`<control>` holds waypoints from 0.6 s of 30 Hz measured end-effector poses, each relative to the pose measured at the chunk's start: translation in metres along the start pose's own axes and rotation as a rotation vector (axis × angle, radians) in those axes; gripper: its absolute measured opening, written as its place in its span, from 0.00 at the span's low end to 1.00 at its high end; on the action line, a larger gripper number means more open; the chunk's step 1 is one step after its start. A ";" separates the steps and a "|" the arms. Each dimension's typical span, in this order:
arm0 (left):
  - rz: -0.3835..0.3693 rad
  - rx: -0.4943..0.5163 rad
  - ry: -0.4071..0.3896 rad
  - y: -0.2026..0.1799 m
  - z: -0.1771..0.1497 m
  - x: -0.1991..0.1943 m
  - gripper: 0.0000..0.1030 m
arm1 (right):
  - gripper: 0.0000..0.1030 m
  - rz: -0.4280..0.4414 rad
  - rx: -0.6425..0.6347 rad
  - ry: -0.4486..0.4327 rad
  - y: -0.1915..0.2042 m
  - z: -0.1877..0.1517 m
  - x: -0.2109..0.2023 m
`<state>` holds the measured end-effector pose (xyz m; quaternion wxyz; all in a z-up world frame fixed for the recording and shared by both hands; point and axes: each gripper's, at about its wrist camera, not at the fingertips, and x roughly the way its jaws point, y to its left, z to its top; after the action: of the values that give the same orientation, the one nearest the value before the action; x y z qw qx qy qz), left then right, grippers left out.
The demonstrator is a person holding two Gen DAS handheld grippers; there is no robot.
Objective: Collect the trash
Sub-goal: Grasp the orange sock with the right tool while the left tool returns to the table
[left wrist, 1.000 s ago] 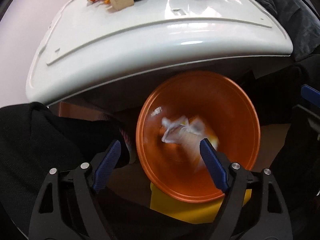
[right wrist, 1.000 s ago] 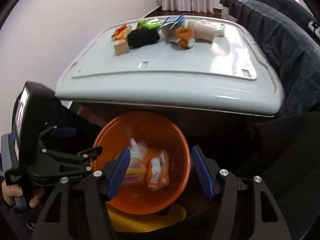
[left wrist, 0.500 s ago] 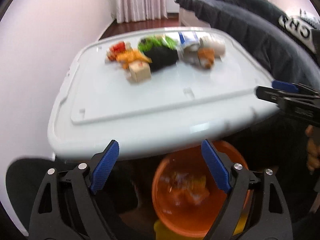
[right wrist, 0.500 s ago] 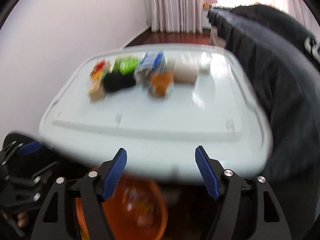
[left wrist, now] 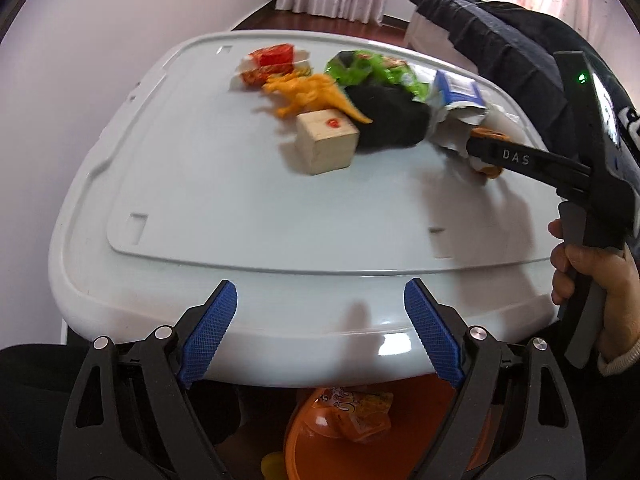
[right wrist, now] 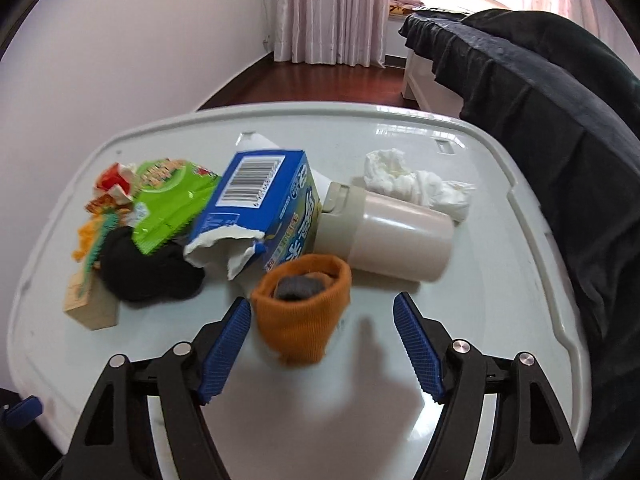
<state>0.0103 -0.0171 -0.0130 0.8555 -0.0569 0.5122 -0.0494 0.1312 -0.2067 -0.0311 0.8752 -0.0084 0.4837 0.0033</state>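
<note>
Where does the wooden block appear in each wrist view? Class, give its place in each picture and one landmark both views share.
Left wrist view: the wooden block sits near the middle of the white table, just left of the black sock.
Right wrist view: the block is at the far left of the pile, partly hidden, left of the same sock.
Shared landmark: the torn blue carton.

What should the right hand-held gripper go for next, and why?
Probably ease the open right hand-held gripper forward and up over the rolled orange sock to the torn blue cardboard box just behind it. The box looks like trash, the sock does not, and the orange bin below the white table already holds wrappers.
</note>
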 end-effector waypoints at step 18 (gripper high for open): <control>0.029 -0.012 -0.035 -0.010 0.007 0.010 0.81 | 0.33 0.100 0.092 0.054 -0.037 -0.039 -0.043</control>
<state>0.0209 -0.0284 -0.0169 0.8647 -0.0552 0.4981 -0.0330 0.0757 -0.2447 -0.0152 0.8600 0.0560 0.5067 0.0248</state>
